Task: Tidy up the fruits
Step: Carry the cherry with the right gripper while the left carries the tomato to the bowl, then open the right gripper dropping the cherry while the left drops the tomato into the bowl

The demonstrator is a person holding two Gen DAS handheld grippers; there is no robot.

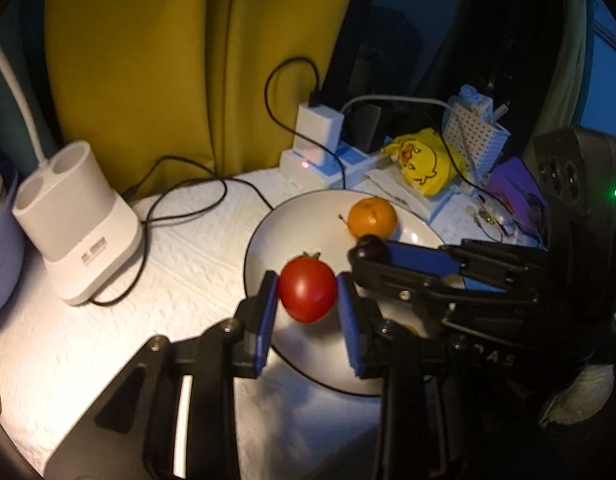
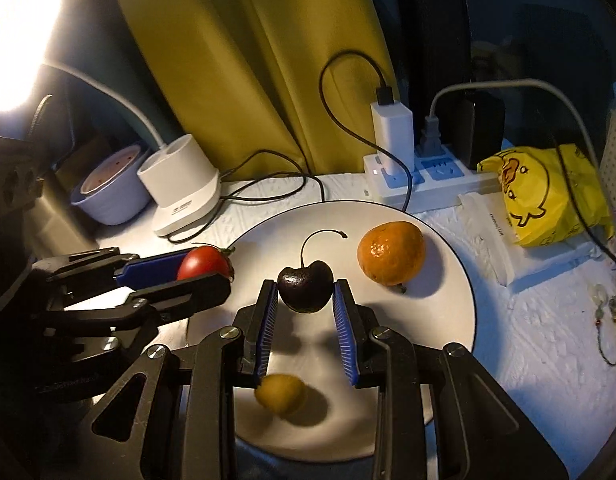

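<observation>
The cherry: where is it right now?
In the right wrist view the cherry sits between the right gripper fingers above the white plate, with the orange to its right.

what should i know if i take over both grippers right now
Left gripper: fingers around the red tomato, at the near-left part of the white plate.
Right gripper: fingers shut on the dark cherry, over the middle of the plate, stem up.
Already lying on the plate: the orange mandarin at the far right and a small yellow-green fruit near the front edge.
Left to do: set down tomato and cherry where they belong. Whether either fruit is lifted or resting cannot be told.
</observation>
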